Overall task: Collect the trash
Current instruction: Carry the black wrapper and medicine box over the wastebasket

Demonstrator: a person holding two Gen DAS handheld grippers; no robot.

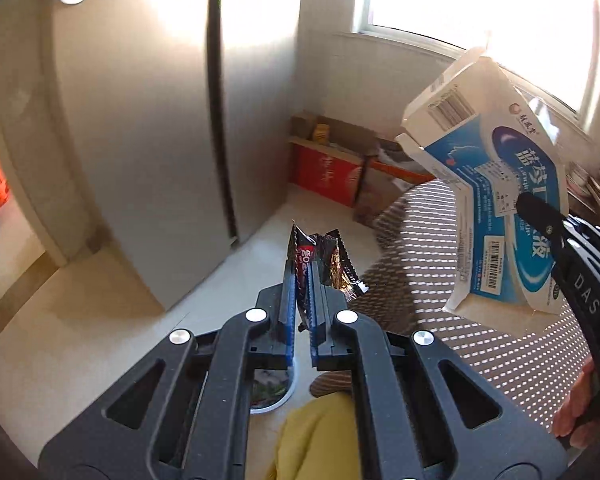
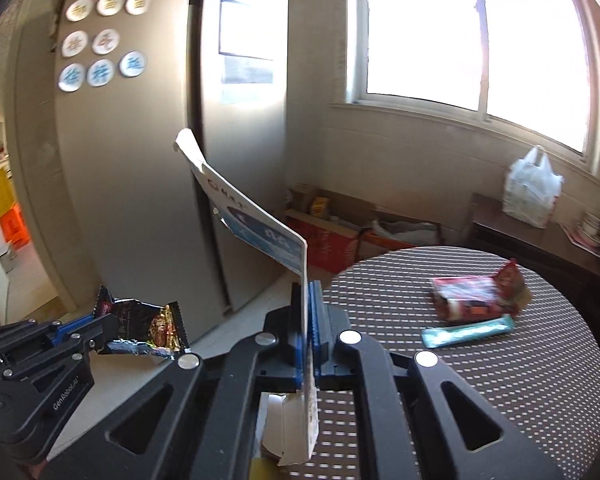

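Observation:
My left gripper (image 1: 303,270) is shut on a crumpled black foil snack wrapper (image 1: 324,258) and holds it in the air above the floor; it also shows in the right wrist view (image 2: 144,326). My right gripper (image 2: 307,288) is shut on a flattened blue and white cardboard box (image 2: 256,224), held edge-on in the air; the box shows large in the left wrist view (image 1: 496,200). A red snack packet (image 2: 476,294) and a teal wrapper (image 2: 466,332) lie on the round dotted table (image 2: 500,392).
A tall grey fridge (image 2: 140,160) stands at the left. Cardboard boxes (image 2: 332,224) sit on the floor by the wall under the window. A white plastic bag (image 2: 534,188) rests on a dark side table. A white-rimmed bin (image 1: 274,394) and something yellow (image 1: 320,436) lie below my left gripper.

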